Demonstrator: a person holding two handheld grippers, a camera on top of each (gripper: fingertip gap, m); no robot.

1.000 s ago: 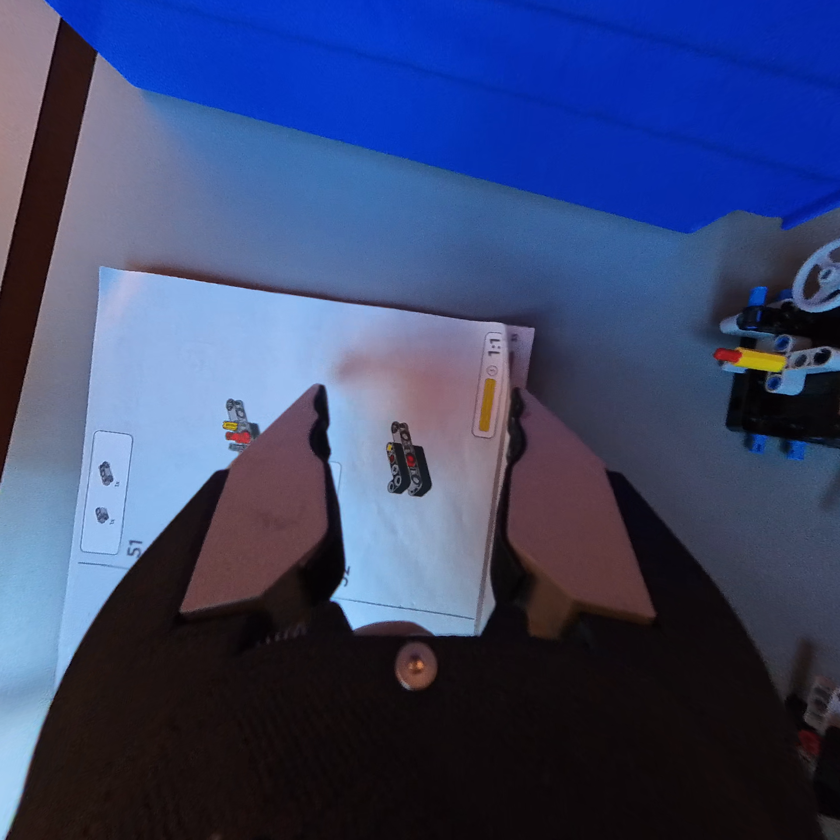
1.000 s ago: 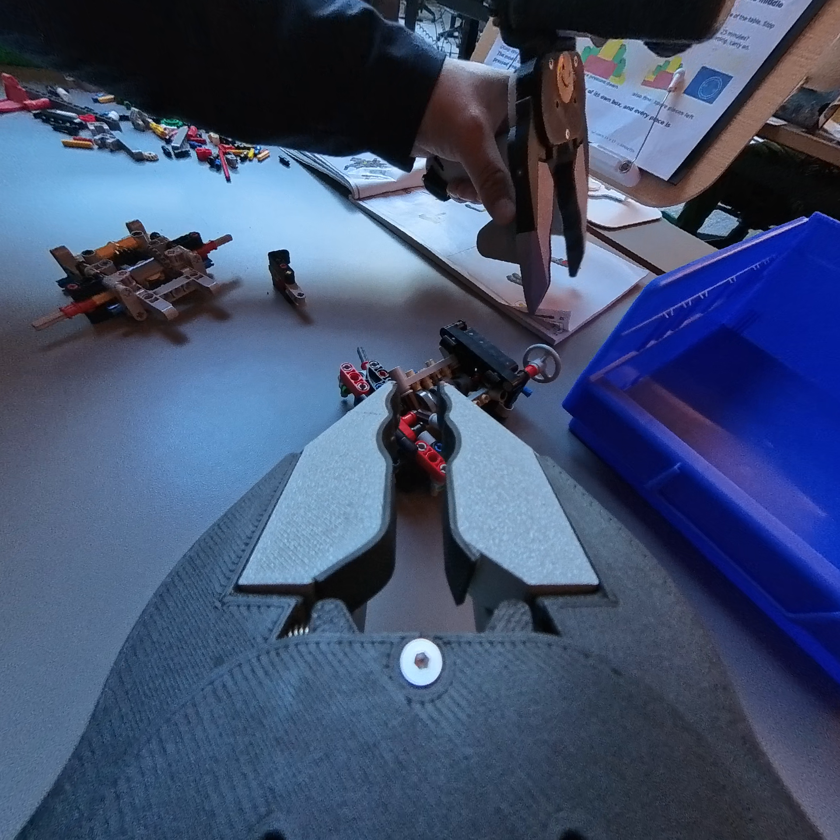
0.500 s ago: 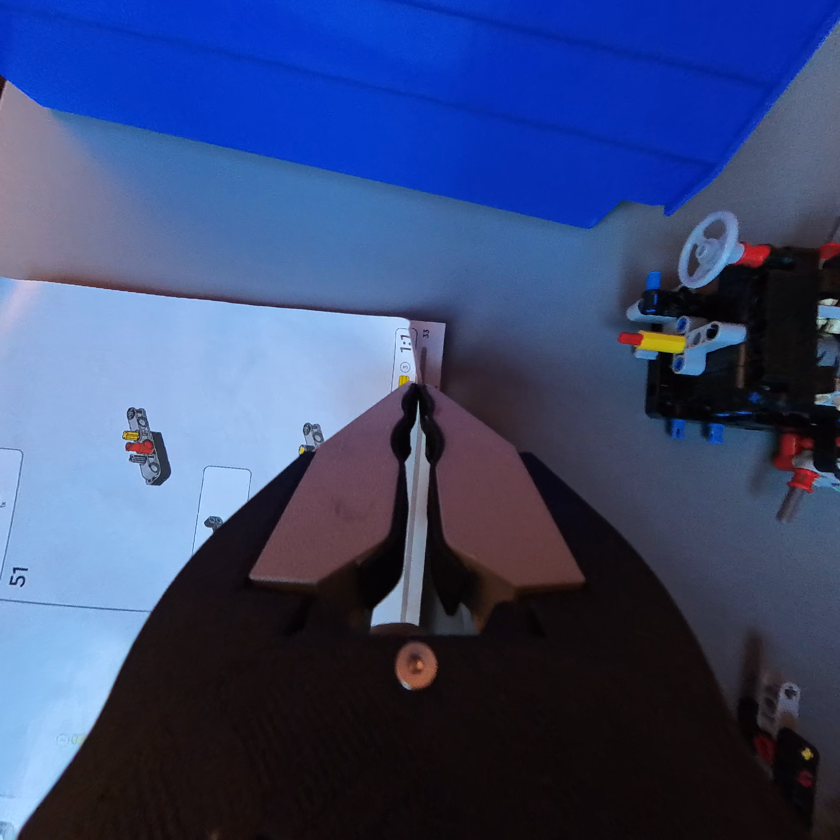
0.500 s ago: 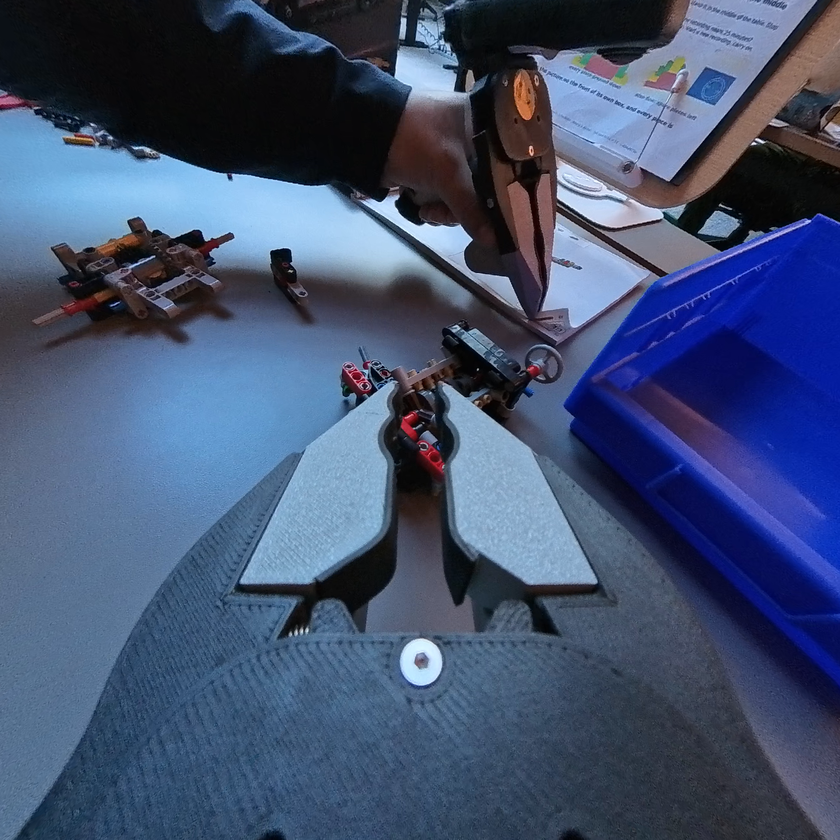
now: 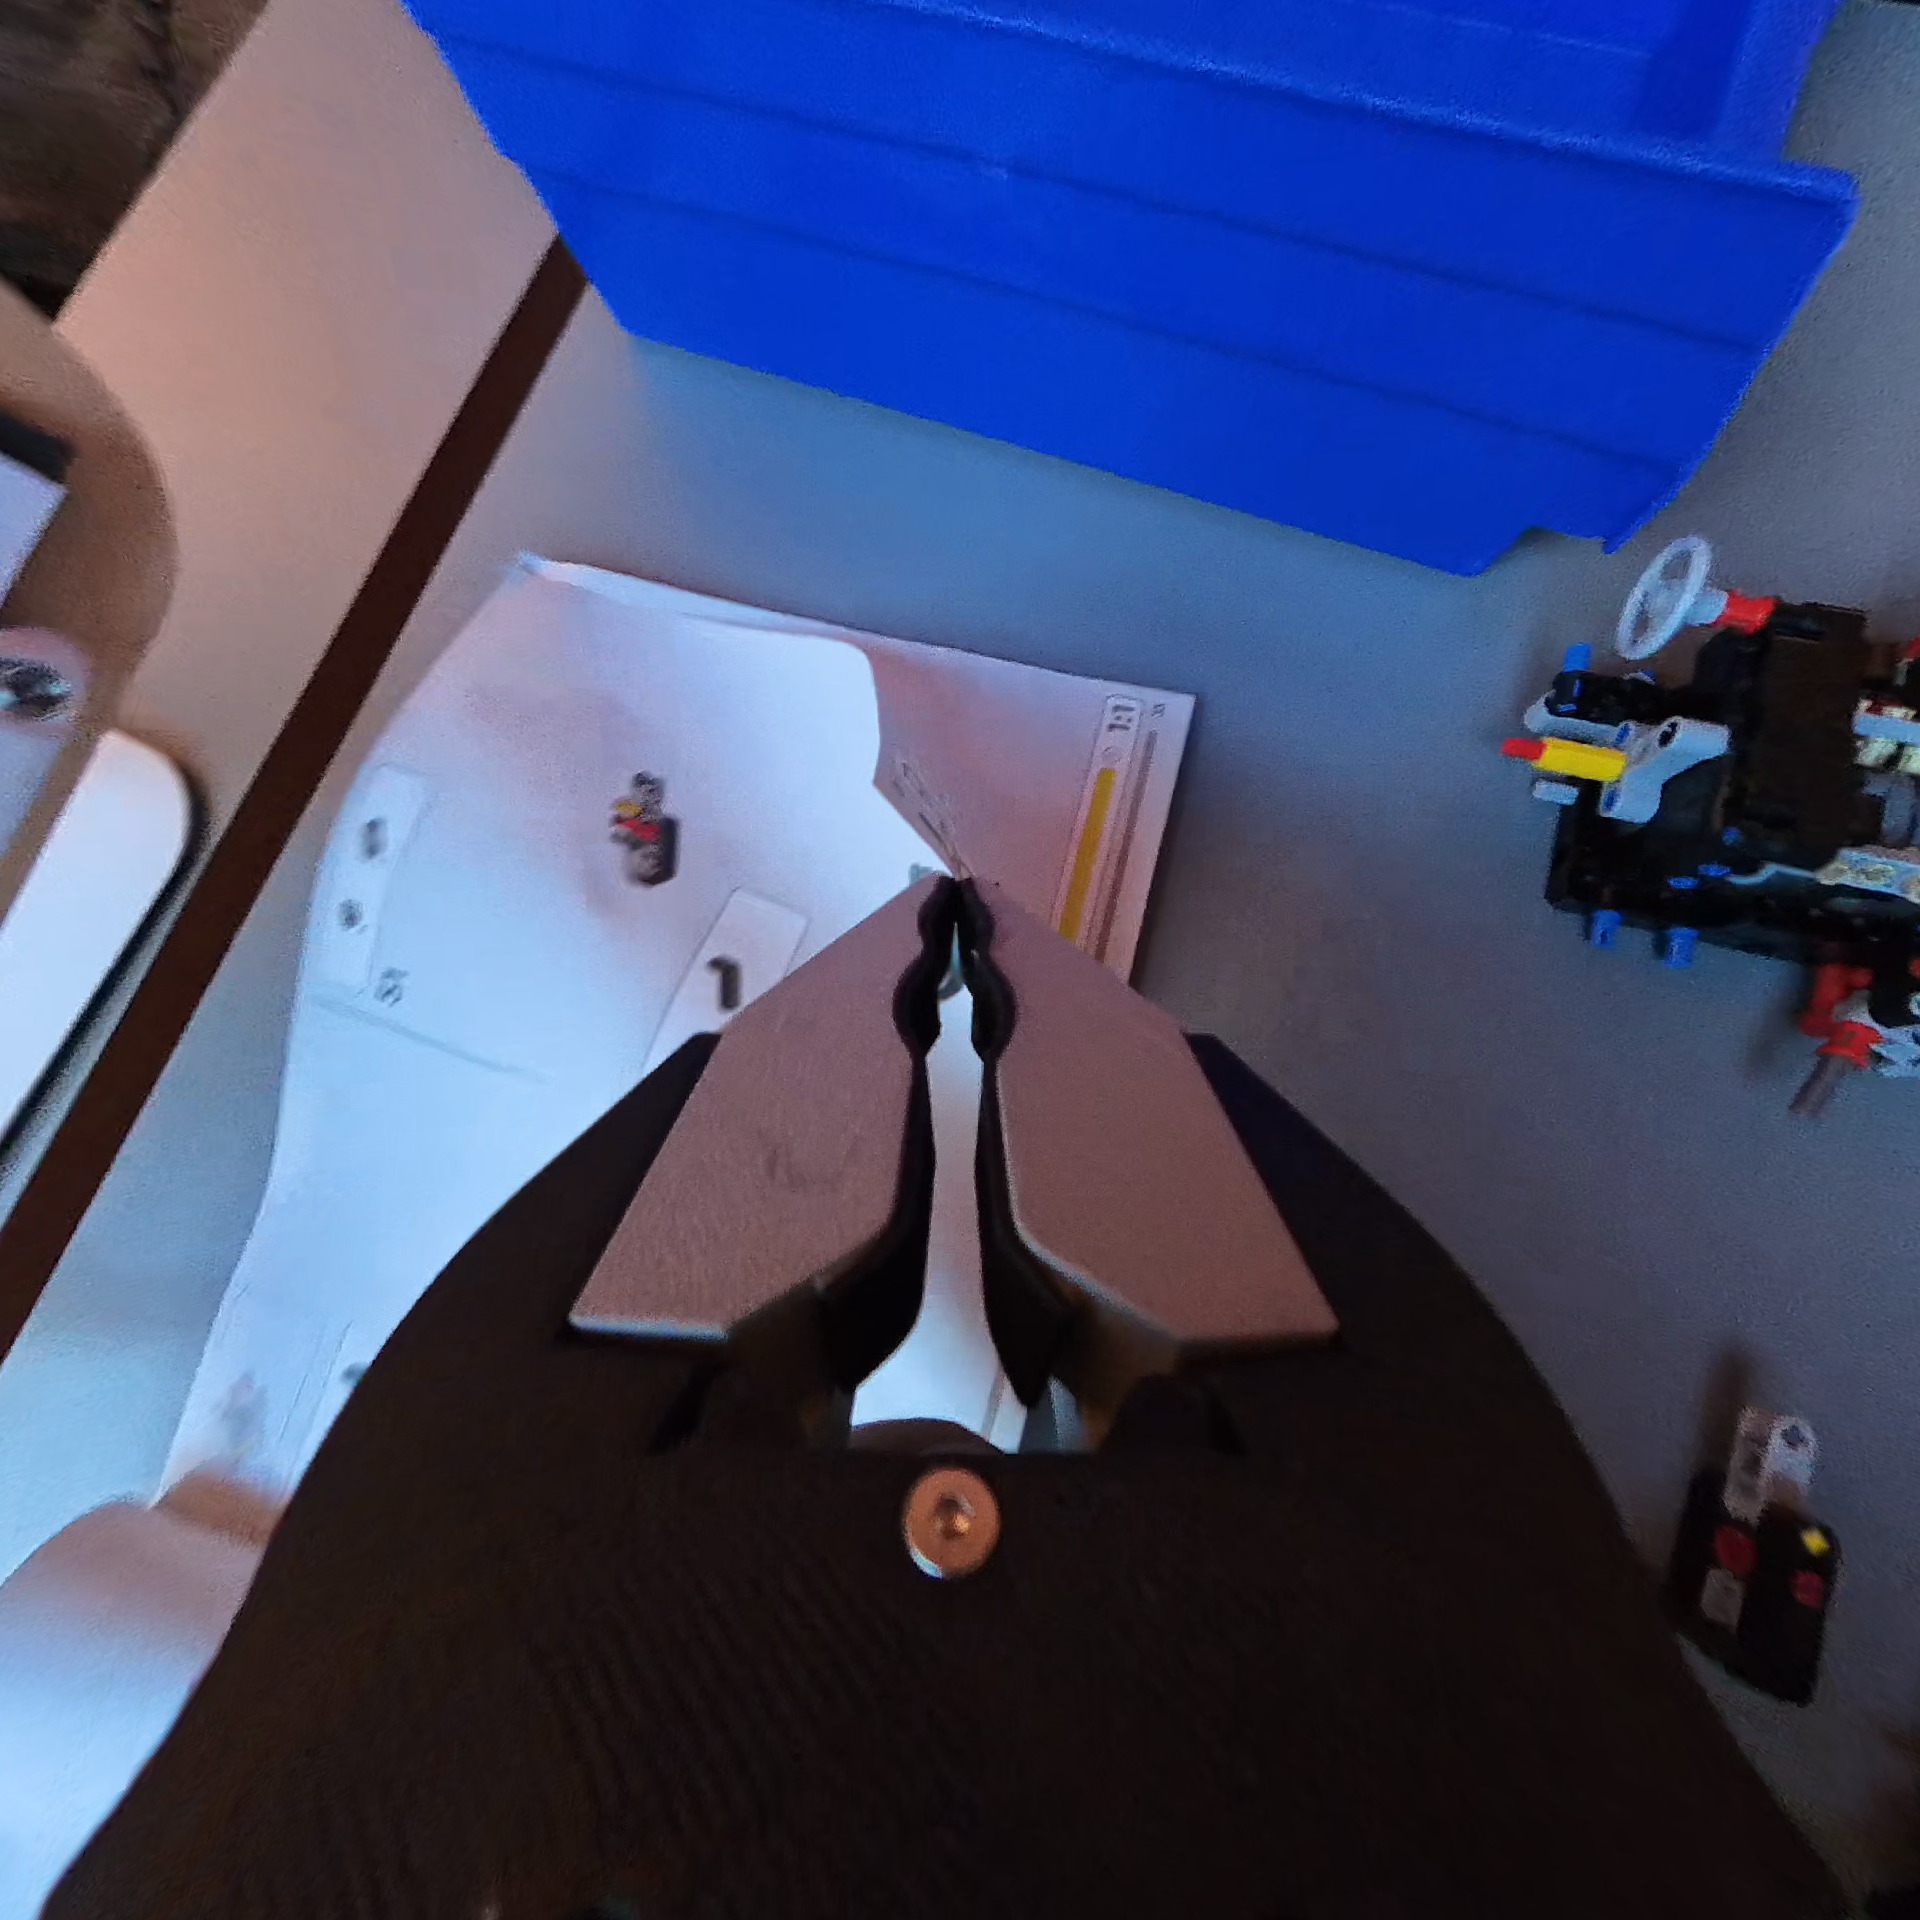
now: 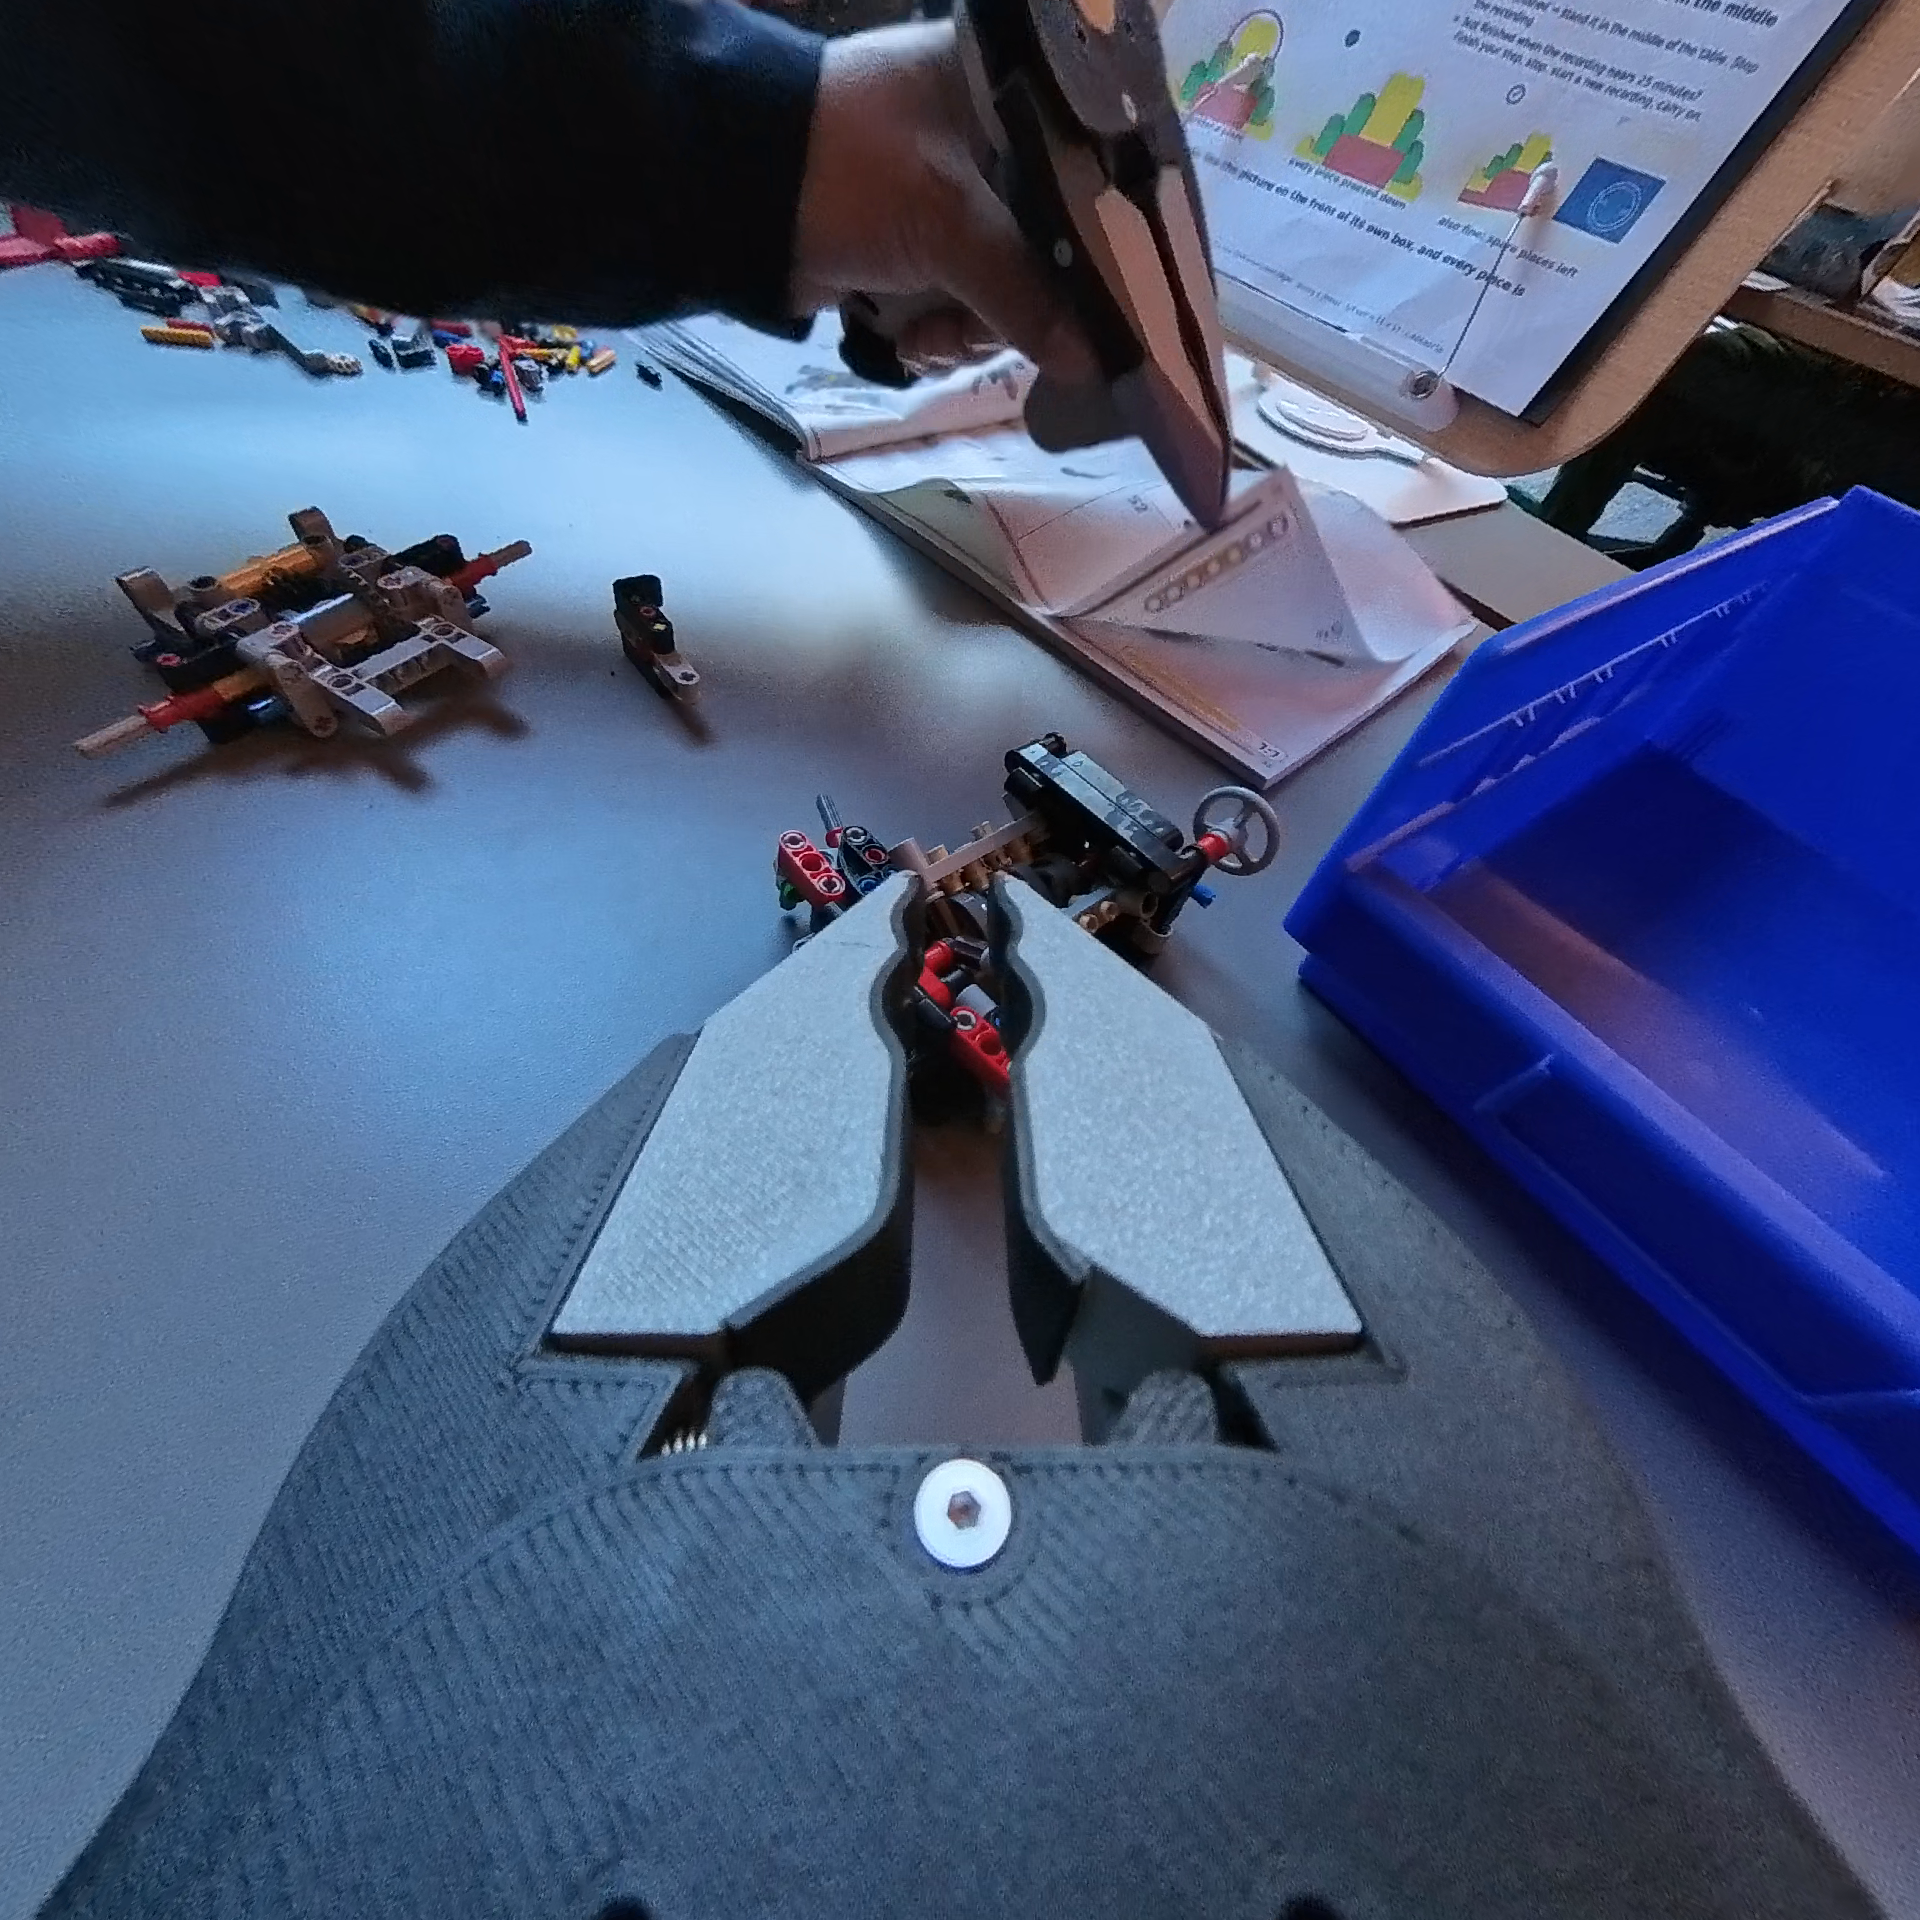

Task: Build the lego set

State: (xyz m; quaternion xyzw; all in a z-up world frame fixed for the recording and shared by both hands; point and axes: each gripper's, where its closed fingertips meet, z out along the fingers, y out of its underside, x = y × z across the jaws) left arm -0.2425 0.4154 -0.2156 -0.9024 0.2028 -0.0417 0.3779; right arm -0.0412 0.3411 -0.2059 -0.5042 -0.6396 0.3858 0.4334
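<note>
My left gripper [image 5: 956, 888] is shut on the corner of a white page [image 5: 727, 748] of an instruction booklet [image 5: 1039, 748] and holds that page curled up off the pages under it. The right wrist view shows the same: its fingertips [image 6: 1205, 499] pinch the lifted page [image 6: 1278, 582] above the open booklet [image 6: 1195, 665]. My right gripper [image 6: 954, 899] is shut on the near end of a small brick model [image 6: 1101, 831] with a grey steering wheel, which rests on the grey table. The model also shows in the left wrist view [image 5: 1766, 779].
A blue bin [image 6: 1662, 883] stands right of the model and beyond the booklet [image 5: 1143, 260]. A second brick assembly [image 6: 312, 634] and a small black piece [image 6: 649, 634] lie to the left. Loose pieces [image 6: 468, 353] lie at the far left. A poster board [image 6: 1455, 156] stands behind. Across from one pair of fingers to the other is roughly 20 centimetres.
My left gripper was open over the booklet, shut on the page's edge, and has now lifted and curled the page. My right gripper stayed on the model, its fingers drawing slightly closer.
</note>
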